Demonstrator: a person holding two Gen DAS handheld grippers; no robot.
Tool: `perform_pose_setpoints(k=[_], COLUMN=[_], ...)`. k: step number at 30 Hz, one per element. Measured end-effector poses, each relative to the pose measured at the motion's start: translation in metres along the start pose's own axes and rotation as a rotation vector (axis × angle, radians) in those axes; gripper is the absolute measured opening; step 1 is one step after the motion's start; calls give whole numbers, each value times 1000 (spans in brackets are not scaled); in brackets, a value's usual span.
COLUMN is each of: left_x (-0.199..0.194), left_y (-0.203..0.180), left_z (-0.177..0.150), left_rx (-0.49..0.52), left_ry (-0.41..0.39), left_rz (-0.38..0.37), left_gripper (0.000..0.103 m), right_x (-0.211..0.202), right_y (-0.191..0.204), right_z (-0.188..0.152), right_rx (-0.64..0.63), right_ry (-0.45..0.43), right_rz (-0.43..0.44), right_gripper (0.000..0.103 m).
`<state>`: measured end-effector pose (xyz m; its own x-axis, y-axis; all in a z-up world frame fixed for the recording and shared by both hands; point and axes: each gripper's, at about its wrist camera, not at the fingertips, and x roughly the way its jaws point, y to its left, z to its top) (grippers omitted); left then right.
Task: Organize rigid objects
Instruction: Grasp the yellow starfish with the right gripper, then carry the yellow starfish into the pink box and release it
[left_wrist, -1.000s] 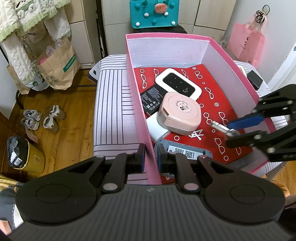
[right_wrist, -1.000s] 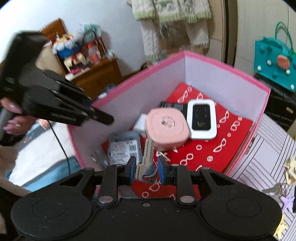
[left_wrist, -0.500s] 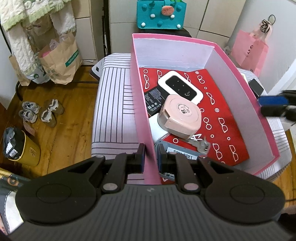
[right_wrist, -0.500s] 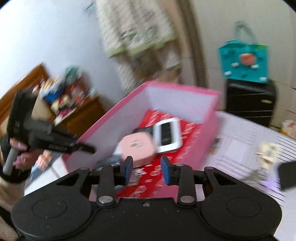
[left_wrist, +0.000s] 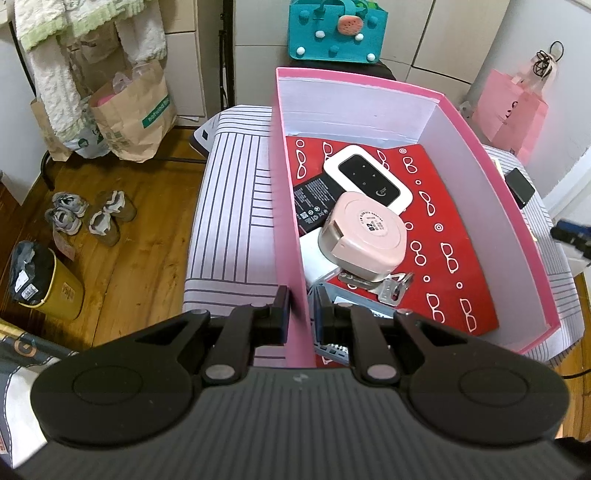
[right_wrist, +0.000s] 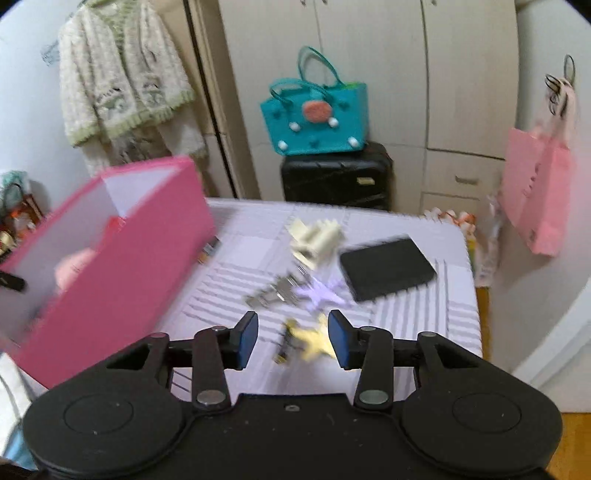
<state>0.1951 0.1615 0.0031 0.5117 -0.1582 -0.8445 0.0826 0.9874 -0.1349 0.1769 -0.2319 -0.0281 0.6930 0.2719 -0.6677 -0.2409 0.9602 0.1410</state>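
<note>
On the far-left floor sat shoes (left_wrist: 88, 216) & paper bags (left_wrist: 129, 110), none of it task stuff. Next right, the left gripper (left_wrist: 301, 314) had its fingers clamped on the near-left wall of the pink box (left_wrist: 286, 206), steadying it on the striped table (left_wrist: 229, 206). Inside the box lay a pink round case (left_wrist: 364, 236), a white router (left_wrist: 367, 176), a black battery (left_wrist: 314, 201) & a key (left_wrist: 393, 288) just beside the case, near side. Rightmost, the right gripper (right_wrist: 291, 338) hung over the table w/ nothing between its fingers (right_wrist: 246, 339); they'd just been opening. Ahead of it, well apart from the box: a yellow star charm (right_wrist: 314, 339) nearest, a key bunch (right_wrist: 275, 291) w/ a purple star, a cream plug (right_wrist: 317, 238), a black case (right_wrist: 386, 267) far right.

Step in hand, prob: pick the next loose item, likely the yellow star. To do it well: slow down (right view was blurred), center the charm between the pads, come down steep since it lies flat, close only once both pads straddle it. Left grip should hold the box put.

Vs 1 s ago: the right gripper then pinched the key above the box; the key now lay on the red liner, and the gripper had swung right, out to the loose items. Left gripper & box looked unchanged.
</note>
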Motion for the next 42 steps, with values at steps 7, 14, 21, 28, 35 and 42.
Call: perform_pose_setpoints(k=[7, 14, 21, 28, 35, 42], left_x=[0, 0, 0, 0, -1, -2], left_y=[-2, -2, -2, -2, -3, -3], left_z=[1, 2, 1, 2, 1, 2], left_rx=[-9, -11, -9, -10, -14, -6], left_ry=[7, 7, 8, 7, 7, 5], left_rz=[11, 17, 19, 18, 11, 7], left_gripper=[12, 12, 12, 12, 12, 12], right_x=[30, 45, 58, 50, 47, 23], right_y=[-16, -20, -10, -14, -21, 0], right_z=[-21, -22, -23, -22, -22, -9], right_rx=[-12, 13, -56, -17, 24, -31], right_ry=[1, 23, -2, -2, 0, -40], right_rz=[-65, -11, -95, -78, -84, -59], right_gripper=[48, 60, 65, 35, 35, 35])
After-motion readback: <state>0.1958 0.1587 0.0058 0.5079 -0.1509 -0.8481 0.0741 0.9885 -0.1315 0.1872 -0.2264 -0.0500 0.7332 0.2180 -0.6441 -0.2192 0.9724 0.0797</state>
